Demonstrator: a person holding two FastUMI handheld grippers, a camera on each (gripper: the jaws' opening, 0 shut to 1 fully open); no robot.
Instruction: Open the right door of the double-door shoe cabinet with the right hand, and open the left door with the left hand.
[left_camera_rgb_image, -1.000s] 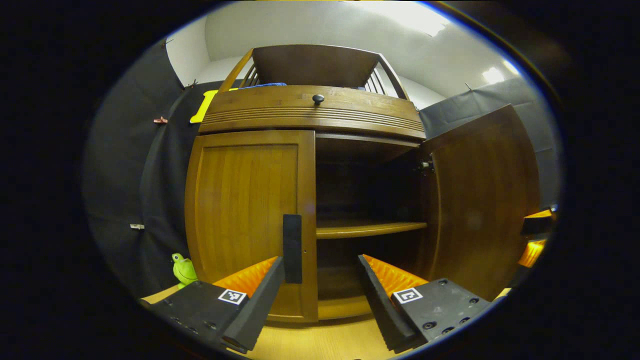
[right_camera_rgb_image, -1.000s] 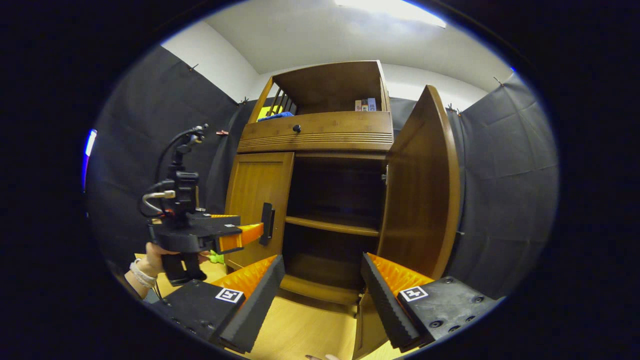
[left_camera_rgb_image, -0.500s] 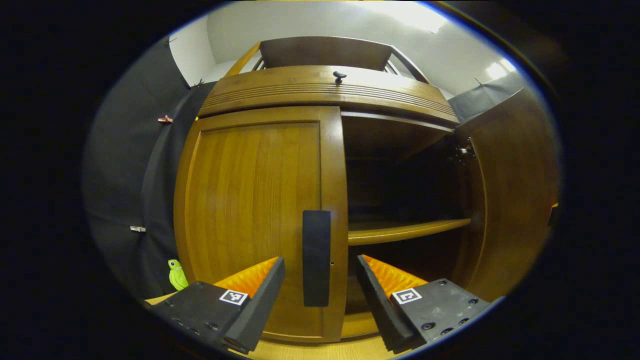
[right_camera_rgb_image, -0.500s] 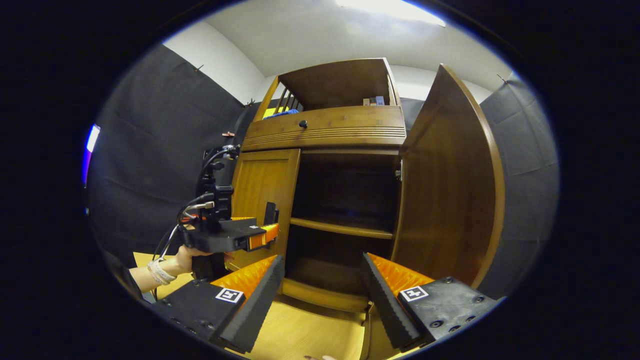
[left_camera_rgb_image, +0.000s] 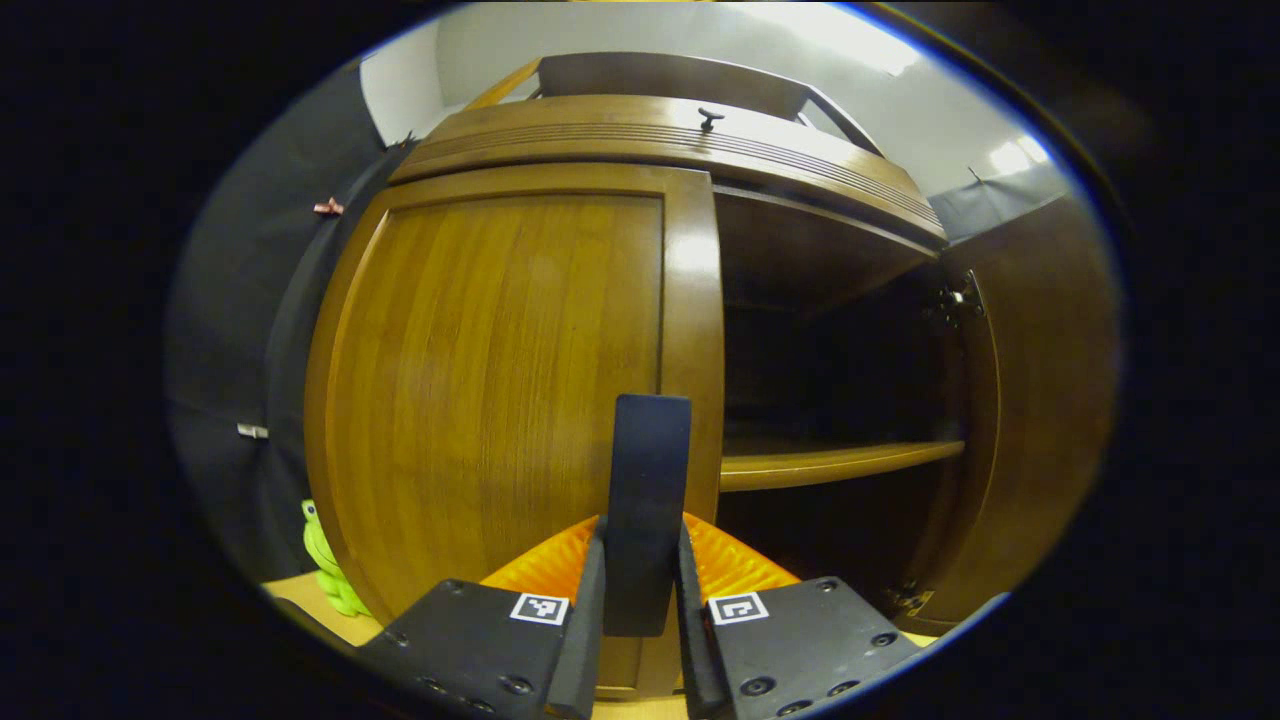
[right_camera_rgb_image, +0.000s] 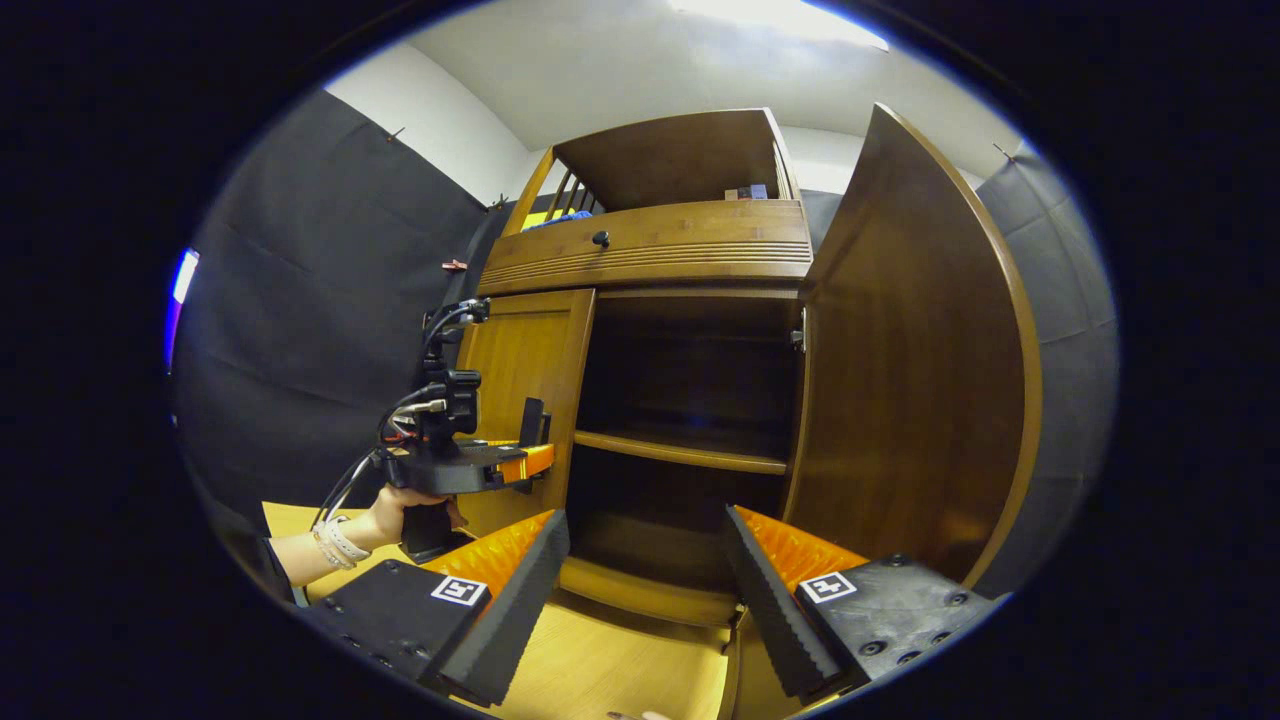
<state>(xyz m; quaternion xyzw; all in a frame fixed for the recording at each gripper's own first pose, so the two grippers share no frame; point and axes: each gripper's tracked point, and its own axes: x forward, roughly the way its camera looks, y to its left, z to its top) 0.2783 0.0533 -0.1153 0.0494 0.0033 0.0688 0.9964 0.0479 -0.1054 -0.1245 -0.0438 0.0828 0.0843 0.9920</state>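
The wooden shoe cabinet's left door (left_camera_rgb_image: 500, 380) is closed, with a dark upright handle (left_camera_rgb_image: 648, 500) near its inner edge. My left gripper (left_camera_rgb_image: 640, 620) is shut on that handle, a finger pressing each side. In the right gripper view the left gripper (right_camera_rgb_image: 515, 460) sits at the left door (right_camera_rgb_image: 525, 390), held by a hand (right_camera_rgb_image: 390, 505). The right door (right_camera_rgb_image: 915, 370) stands swung wide open, with dark shelves (right_camera_rgb_image: 680, 452) showing inside. My right gripper (right_camera_rgb_image: 645, 590) is open and holds nothing, in front of the cabinet's opening.
A drawer with a small knob (right_camera_rgb_image: 601, 238) runs above the doors, under an open top shelf (right_camera_rgb_image: 660, 170). A green toy (left_camera_rgb_image: 325, 560) sits on the floor left of the cabinet. Wooden floor (right_camera_rgb_image: 620, 665) lies below the right gripper. Black cloth walls flank the cabinet.
My left gripper moved in to the left door's handle and closed on it. The right gripper stayed open, shifting slightly by the open right door.
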